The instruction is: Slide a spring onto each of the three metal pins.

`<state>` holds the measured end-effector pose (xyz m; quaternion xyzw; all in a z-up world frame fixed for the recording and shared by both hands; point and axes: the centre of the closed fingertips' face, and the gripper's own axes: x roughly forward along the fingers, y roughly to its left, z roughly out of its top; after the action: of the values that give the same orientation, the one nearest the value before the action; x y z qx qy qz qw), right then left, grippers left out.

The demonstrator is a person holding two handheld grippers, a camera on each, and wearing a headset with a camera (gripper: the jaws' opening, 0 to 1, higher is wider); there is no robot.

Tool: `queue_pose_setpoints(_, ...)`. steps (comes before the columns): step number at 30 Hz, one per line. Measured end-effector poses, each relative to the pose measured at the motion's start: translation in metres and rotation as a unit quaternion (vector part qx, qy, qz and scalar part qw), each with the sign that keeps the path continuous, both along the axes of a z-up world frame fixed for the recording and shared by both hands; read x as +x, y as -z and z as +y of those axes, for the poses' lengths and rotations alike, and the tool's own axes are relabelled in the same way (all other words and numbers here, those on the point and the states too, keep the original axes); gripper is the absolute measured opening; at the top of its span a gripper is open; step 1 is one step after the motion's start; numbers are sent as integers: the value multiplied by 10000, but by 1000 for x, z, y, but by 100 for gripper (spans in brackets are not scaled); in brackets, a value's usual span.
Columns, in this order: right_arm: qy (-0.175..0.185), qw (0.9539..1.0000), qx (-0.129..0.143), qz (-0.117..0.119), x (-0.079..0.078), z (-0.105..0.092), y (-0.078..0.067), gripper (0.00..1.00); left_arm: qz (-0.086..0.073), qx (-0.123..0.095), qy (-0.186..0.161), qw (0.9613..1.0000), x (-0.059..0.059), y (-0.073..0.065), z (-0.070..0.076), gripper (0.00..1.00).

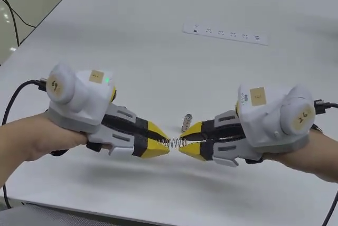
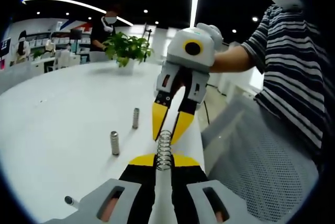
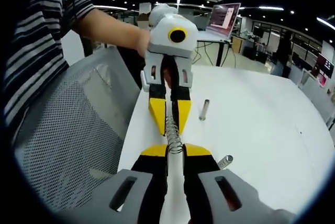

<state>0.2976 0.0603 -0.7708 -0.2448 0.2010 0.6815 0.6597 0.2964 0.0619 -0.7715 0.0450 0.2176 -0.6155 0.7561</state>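
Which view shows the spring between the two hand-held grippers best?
The left gripper view: the spring is large and centred, with distinct coils, and both ends meet jaw tips. The right gripper view shows the spring similarly, partly against yellow jaws. The head view shows it small, side-on.

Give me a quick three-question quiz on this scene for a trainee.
1. True or false: the spring lies loose on the table.
2. The spring is gripped by: A) both the left gripper and the right gripper, B) the left alone, C) neither.
3. Fill in: the metal pin behind the spring in the head view stands ____ on the table.
Key: 1 false; 2 A; 3 upright.
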Motion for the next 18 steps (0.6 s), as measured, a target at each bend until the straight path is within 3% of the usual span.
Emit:
queue_pose_setpoints(2,-80,9999,-27,-74,0,1,-3,7,3,-35,-25,10000,0,-1,0,2)
queue_pose_setpoints(10,-190,9997,131,15,0,9,-21,7,-70,-42,-38,10000,1,-3,2,2)
queue_pose_setpoints(18,-228,9993,282,-64,-3,18,-28,7,-141,33,-37,9999,1,0,2,2)
